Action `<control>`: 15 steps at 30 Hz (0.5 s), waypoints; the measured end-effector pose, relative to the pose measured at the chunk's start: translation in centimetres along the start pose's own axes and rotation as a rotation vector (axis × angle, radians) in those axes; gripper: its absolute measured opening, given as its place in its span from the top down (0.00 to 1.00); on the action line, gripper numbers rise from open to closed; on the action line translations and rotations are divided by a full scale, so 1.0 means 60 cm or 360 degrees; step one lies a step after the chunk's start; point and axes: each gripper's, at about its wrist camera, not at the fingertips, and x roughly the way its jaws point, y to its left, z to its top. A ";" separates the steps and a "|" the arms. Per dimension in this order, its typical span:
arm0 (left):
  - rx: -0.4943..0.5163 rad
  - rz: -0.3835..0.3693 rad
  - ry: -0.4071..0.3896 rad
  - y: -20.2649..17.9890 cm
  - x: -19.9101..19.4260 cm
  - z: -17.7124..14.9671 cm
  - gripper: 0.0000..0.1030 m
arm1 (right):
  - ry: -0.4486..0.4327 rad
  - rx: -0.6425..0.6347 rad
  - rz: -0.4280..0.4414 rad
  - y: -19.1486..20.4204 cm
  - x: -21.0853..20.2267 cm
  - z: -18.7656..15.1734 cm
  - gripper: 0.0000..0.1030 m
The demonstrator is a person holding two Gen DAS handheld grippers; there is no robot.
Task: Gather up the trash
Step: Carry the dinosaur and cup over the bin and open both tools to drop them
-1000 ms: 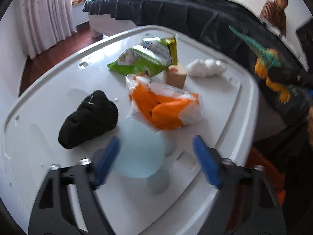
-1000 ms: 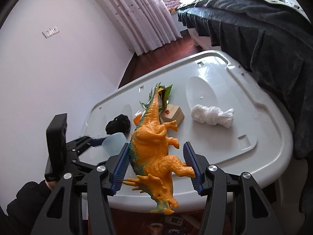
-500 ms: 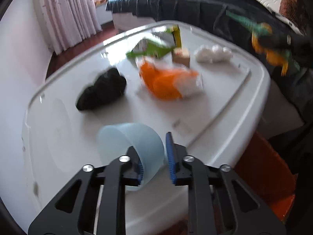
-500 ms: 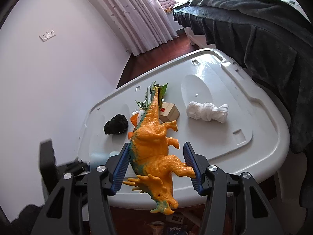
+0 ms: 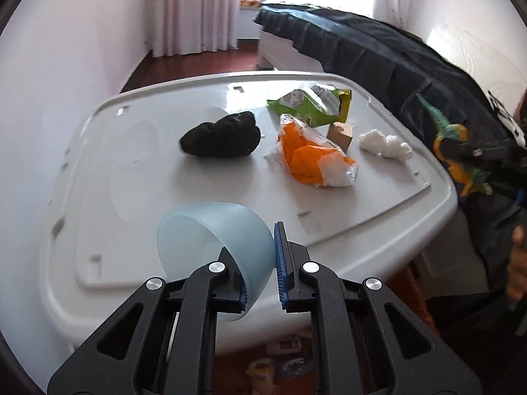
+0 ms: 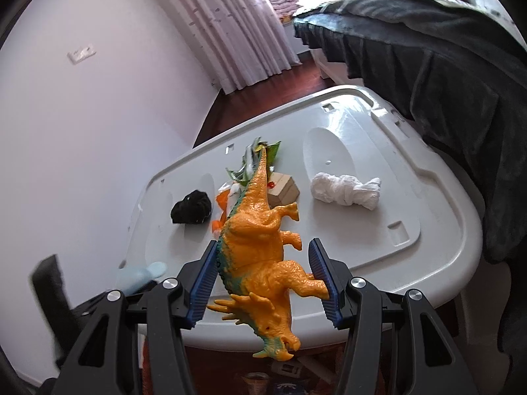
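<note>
My left gripper (image 5: pixel 262 263) is shut on the wall of a pale blue plastic cup (image 5: pixel 214 240), one finger inside it and one outside, over the near edge of the white table top (image 5: pixel 131 151). On the table lie a black cloth bundle (image 5: pixel 220 135), an orange and white wrapper (image 5: pixel 313 158), a green snack bag (image 5: pixel 309 105), a small cardboard box (image 5: pixel 341 135) and a crumpled white tissue (image 5: pixel 385 141). My right gripper (image 6: pixel 263 279) is shut on an orange toy dinosaur (image 6: pixel 260 240), held head down above the table's front edge.
A bed with a dark cover (image 5: pixel 378 52) runs along the table's far right side. A white wall (image 6: pixel 82 131) stands at the left and curtains (image 6: pixel 230 33) hang at the back. Small items lie on the floor under the table edge (image 6: pixel 296 372). A person's hand (image 5: pixel 517 263) shows at the right.
The left gripper's jaws closed on the blue cup, then it rolled and drew back with the cup lifted toward the near table edge. The right gripper and the dinosaur stayed put.
</note>
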 end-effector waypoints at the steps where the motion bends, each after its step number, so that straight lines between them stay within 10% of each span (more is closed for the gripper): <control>1: -0.0025 0.0018 0.0000 -0.003 -0.017 -0.008 0.88 | -0.0002 -0.0025 -0.0002 0.005 -0.001 -0.003 0.47; 8: -0.0127 0.0185 0.0101 -0.023 -0.101 -0.111 0.88 | -0.0037 -0.0165 0.0057 0.036 -0.049 -0.070 0.47; 15: -0.0324 0.0226 0.0197 -0.040 -0.123 -0.263 0.88 | 0.0190 -0.0198 0.0056 0.034 -0.068 -0.267 0.47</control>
